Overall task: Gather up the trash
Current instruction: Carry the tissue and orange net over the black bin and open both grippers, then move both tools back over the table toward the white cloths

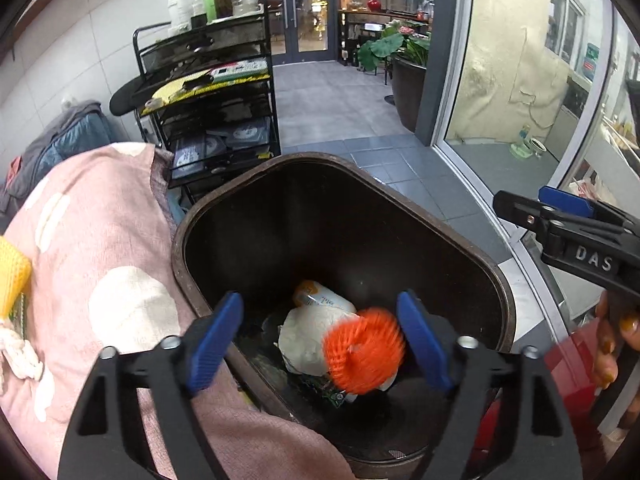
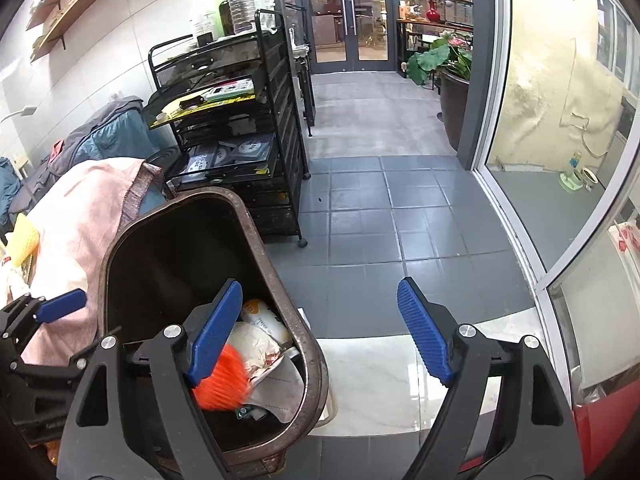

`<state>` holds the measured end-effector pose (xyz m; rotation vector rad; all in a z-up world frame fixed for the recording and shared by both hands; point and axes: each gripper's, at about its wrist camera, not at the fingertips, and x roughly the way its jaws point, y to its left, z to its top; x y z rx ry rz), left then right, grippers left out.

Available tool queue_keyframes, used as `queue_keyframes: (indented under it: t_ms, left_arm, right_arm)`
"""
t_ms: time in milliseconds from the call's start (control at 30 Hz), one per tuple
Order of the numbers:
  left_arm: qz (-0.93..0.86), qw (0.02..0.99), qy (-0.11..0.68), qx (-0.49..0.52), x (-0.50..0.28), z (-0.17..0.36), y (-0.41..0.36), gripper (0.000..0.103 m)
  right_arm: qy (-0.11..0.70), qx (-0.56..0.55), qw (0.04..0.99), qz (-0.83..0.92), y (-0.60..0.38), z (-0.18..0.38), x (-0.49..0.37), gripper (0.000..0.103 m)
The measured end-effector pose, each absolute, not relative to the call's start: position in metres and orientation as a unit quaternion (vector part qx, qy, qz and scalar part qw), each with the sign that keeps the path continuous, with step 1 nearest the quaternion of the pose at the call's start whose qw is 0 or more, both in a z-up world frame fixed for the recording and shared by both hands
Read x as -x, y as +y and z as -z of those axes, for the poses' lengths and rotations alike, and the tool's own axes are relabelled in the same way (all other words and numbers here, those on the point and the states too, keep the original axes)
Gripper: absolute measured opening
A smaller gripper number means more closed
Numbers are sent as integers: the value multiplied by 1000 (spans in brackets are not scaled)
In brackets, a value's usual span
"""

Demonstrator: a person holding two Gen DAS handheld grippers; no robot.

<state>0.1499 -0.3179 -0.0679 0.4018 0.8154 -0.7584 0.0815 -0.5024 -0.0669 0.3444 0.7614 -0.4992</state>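
A dark brown trash bin (image 1: 460,240) stands open below me; it also shows in the right wrist view (image 2: 280,280). An orange foam net (image 1: 362,350) is blurred inside it, above crumpled white paper (image 1: 304,340) and a wrapper. My left gripper (image 1: 320,344) is open over the bin's mouth, with the net between its blue pads but not touching them. My right gripper (image 2: 320,332) is open and empty, to the right of the bin over the floor. The orange net (image 2: 222,384) shows there too. The right gripper also shows at the left wrist view's right edge (image 1: 560,224).
A pink cloth with white spots (image 1: 100,280) covers a surface left of the bin, with a yellow net (image 1: 12,276) on it. A black wire shelf cart (image 2: 240,140) stands behind. Grey tiled floor (image 2: 380,220) runs to glass doors; a glass wall is at the right.
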Motion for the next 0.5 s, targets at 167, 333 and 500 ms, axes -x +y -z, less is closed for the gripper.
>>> queue_keyframes:
  t_ms: [167,333,500]
  left_arm:
    - [357,834,377,-186,-150,66,-317,93]
    - [363,837,369,-180,-148,60,-314,94]
    - [366,845,349,-174,-138,51,-303,96]
  right_arm:
    - [366,-169,883,240,-504,67,-82,82]
    - [366,-169,883,239,-503,67,-83,82]
    - [362,-176,887,226,-501,66,-84,82]
